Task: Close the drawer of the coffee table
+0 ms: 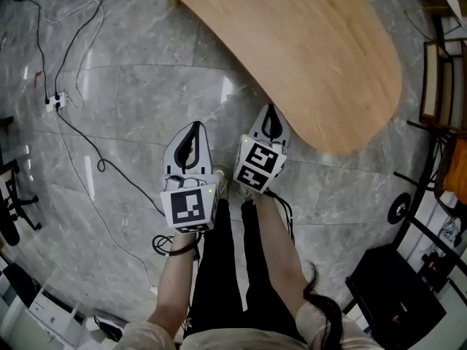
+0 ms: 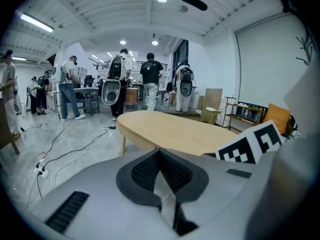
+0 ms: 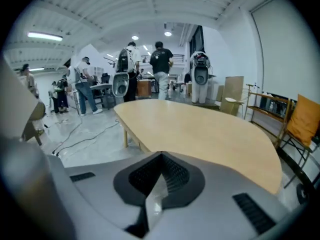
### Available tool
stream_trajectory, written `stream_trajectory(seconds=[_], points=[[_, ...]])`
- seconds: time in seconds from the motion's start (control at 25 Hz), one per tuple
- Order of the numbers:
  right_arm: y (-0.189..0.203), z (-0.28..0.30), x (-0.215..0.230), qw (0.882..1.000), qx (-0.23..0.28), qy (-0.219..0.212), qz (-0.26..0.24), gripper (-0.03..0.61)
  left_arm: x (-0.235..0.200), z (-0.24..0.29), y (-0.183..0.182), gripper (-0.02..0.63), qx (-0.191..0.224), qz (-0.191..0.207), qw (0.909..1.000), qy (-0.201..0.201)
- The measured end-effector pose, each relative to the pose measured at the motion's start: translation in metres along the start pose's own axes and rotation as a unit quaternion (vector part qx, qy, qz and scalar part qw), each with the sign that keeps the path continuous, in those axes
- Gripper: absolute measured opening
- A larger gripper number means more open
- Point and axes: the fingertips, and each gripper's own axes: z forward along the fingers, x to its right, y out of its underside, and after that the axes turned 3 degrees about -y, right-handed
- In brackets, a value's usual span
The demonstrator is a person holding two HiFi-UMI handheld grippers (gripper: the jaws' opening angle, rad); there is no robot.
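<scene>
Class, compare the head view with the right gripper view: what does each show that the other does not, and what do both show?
Only the head view shows the person's legs and forearms, and a black box on the floor.

Only the right gripper view shows people standing in the background and the ceiling lights.

Both show the wooden table, the grey floor, trailing cables, and the right claw with its jaws together and nothing between them.
</scene>
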Motion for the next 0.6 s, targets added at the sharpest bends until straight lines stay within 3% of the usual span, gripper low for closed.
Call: stream_trajectory(seconds=[0.12,0.32,0.6], points=[[-0.075,-0.024,-0.024,0.997,0.047,-0.066,-0.019,0.005,-0.006,-0.013,-0.046,0.006,0.023,-0.009,0.9996,-0.015],[-0.201,-0.101,-0.061,0.981,0.118,-0.151,-0.028,0.005,-0.014,-0.057,-0.145,0.006,0.077,-0.033,0.9958,-0.037],[-0.312,-0.273,-0.1,0.952,0.181,-0.243,-0.047,0.005,-0.006,-0.177,-0.245,0.006,0.128,-0.05,0.9895,-0.045]])
